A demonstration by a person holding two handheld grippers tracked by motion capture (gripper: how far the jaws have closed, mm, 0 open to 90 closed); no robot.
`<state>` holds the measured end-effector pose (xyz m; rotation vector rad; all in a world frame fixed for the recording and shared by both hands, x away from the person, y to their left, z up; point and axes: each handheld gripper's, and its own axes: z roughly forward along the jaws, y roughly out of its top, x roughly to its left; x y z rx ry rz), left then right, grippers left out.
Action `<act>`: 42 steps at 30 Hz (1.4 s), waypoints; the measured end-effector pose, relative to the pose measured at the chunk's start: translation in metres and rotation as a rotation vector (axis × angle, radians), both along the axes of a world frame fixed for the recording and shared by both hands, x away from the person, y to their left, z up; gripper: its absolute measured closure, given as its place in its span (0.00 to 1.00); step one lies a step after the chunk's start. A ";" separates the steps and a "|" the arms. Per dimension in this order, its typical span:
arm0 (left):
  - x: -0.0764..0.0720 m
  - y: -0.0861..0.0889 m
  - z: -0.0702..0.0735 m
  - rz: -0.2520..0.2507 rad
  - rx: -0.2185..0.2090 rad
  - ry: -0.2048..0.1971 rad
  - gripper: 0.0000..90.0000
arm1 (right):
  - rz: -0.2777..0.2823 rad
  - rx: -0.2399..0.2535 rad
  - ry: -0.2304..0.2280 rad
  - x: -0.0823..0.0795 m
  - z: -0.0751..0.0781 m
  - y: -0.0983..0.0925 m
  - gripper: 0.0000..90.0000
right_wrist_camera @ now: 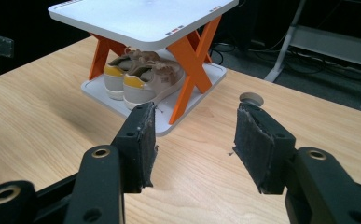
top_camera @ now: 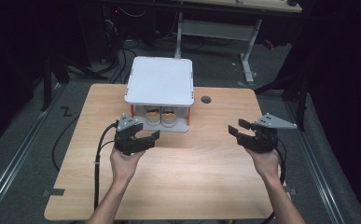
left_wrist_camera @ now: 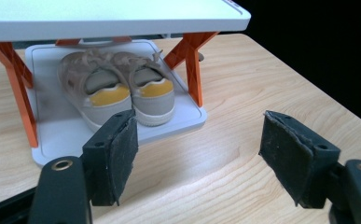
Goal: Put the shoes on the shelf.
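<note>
A small two-tier shoe rack, white shelves on orange crossed legs, is seen standing at the far edge of the table, near its middle. A pair of shoes is tucked on the lower shelf, under the white top, heels turned toward the near edge; grey uppers and yellow heel patches are picked out clearly in the left gripper view.

The left tongs are held just in front of the rack's near left corner, and their jaws are spread wide with nothing between them; bare wood is seen between the pads. No contact with the rack or the shoes is made.

The right tongs are held over the right part of the table, well apart from the rack, pointed toward it. Their jaws stand apart as well, with nothing gripped; only table surface is framed between the pads. A small round grommet is noted in the table near the far edge, right of the rack.
</note>
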<state>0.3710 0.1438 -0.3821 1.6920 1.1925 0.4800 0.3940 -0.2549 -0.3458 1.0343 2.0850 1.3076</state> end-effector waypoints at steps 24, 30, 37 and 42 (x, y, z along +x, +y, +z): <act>-0.020 0.024 -0.028 0.027 -0.002 0.025 0.30 | -0.063 0.084 0.040 -0.028 -0.043 -0.037 0.47; -0.021 0.028 -0.040 0.041 0.002 0.051 0.30 | -0.097 0.085 0.062 -0.027 -0.061 -0.045 0.47; -0.018 0.030 -0.054 0.049 0.009 0.084 0.30 | -0.138 0.080 0.102 -0.024 -0.083 -0.053 0.47; -0.015 0.031 -0.066 0.053 0.007 0.122 0.30 | -0.165 0.069 0.135 -0.021 -0.095 -0.057 0.47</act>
